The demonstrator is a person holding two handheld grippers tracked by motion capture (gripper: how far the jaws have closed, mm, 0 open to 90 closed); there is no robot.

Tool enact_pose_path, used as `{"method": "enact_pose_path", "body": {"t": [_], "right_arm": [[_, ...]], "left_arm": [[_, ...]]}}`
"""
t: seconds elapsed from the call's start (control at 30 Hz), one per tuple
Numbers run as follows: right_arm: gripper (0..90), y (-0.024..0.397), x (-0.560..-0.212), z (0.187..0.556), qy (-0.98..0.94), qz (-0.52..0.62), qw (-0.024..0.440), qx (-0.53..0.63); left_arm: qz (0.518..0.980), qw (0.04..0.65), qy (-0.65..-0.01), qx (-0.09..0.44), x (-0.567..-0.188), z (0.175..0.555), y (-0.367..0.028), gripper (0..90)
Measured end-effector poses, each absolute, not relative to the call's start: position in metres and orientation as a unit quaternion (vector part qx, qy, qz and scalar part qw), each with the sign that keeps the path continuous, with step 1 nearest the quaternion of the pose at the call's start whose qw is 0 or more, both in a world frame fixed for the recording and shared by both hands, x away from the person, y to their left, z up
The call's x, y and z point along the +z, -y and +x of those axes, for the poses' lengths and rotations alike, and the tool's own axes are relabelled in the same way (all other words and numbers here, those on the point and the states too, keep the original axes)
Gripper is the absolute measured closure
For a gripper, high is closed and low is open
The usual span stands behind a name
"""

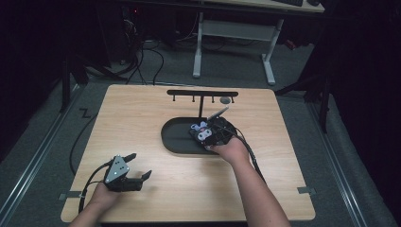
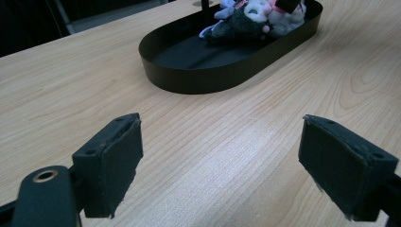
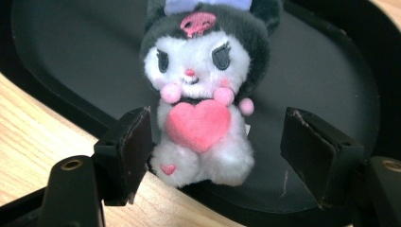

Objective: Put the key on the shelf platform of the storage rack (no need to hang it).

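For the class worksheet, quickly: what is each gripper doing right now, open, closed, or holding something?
Left gripper: open, nothing between its pads, above bare table.
Right gripper: open around the plush toy in the black tray; pads not pressing it.

Support: light wooden table (image 1: 142,118).
At centre, toward 1 o'clock: black oval tray (image 1: 176,137), flat on the wood.
At 12 o'clock: black rack (image 1: 202,93), behind the tray.

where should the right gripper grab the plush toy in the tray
Grip the plush toy across its soft white body, at the pink heart, coming from the front as the right gripper already faces it. The body is narrower than the head and sits between the open jaws in the black tray.
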State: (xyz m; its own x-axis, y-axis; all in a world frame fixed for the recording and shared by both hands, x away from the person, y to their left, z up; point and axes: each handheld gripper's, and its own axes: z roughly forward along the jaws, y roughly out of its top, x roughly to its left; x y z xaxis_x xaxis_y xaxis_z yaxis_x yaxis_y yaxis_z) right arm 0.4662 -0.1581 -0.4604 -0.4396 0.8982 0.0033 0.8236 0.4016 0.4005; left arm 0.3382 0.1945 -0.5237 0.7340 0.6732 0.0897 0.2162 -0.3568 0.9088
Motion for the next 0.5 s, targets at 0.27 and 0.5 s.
{"method": "enact_pose_path", "body": {"t": [0.27, 0.5], "right_arm": [[25.3, 0.162, -0.453, 0.457, -0.827, 0.516, 0.119, 0.188], [19.4, 0.164, -0.447, 0.444, -0.827, 0.508, 0.151, 0.185]], "left_arm": [[0.791, 0.492, -0.283, 0.231, -0.524, 0.339, -0.194, 15.4], [0.792, 0.491, -0.281, 0.231, -0.524, 0.339, -0.194, 15.4]]}}
